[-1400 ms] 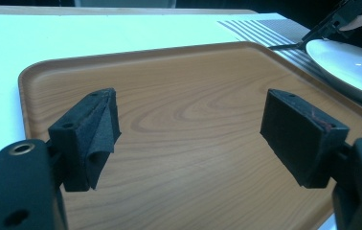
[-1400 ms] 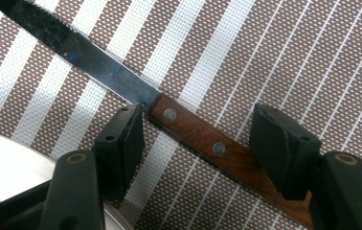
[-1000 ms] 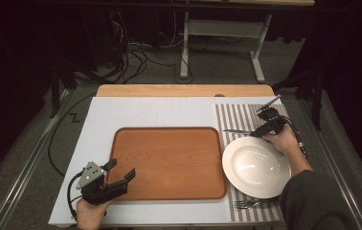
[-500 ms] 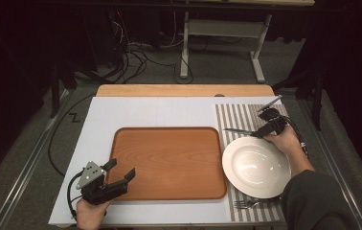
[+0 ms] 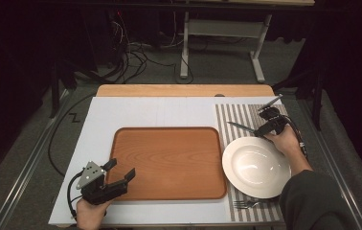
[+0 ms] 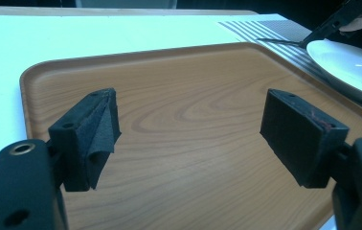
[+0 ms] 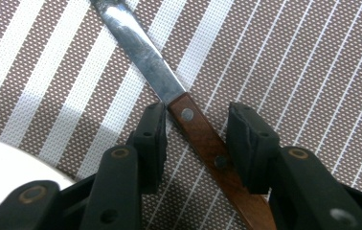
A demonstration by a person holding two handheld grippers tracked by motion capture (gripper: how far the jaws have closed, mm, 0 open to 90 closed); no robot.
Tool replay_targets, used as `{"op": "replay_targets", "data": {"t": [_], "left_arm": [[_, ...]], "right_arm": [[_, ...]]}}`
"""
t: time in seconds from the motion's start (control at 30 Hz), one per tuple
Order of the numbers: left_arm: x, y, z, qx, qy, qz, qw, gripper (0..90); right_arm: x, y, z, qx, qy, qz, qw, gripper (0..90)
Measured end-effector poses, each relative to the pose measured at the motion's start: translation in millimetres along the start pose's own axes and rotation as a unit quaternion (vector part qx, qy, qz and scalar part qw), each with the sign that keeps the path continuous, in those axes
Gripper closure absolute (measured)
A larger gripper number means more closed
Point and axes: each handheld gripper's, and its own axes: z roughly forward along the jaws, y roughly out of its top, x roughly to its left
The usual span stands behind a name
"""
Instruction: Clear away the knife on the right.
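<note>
While the knife (image 7: 196,132) lies flat on the striped placemat (image 7: 308,62) just beyond the white plate (image 5: 255,166), the right gripper (image 7: 196,139) straddles its wooden handle: its fingers (image 7: 251,143) have just been closing, with small gaps left on both sides, not yet pressing.

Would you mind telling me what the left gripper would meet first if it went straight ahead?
Probably the wooden tray: the left gripper points low across it with open fingers, toward the white plate.
</note>
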Motion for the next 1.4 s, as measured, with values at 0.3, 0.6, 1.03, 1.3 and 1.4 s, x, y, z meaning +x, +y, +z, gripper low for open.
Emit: {"op": "replay_targets", "data": {"t": [0.3,0.6,1.03,1.3,1.4], "left_arm": [[0.1,0.0,-0.3,-0.001,0.001,0.0,1.0,22.1],[0.1,0.1,-0.2,-0.001,0.001,0.0,1.0,22.1],[0.4,0.2,-0.3,-0.001,0.001,-0.001,1.0,22.1],[0.1,0.2,-0.1,-0.001,0.001,-0.001,1.0,22.0],[0.2,0.3,0.0,-0.001,0.001,-0.002,1.0,22.0]], "right_arm": [[-2.8,-3.0,-1.6,0.008,0.009,0.003,0.9999,62.2],[-2.4,-5.0,-3.0,0.013,0.006,-0.008,0.9999,68.8],[2.1,-6.5,-5.2,0.018,-0.024,-0.022,0.9993,77.9],[-3.4,-16.7,-19.2,0.003,-0.054,-0.013,0.9984,77.9],[-5.4,-21.5,-26.3,-0.006,-0.06,-0.01,0.9981,77.9]]}}
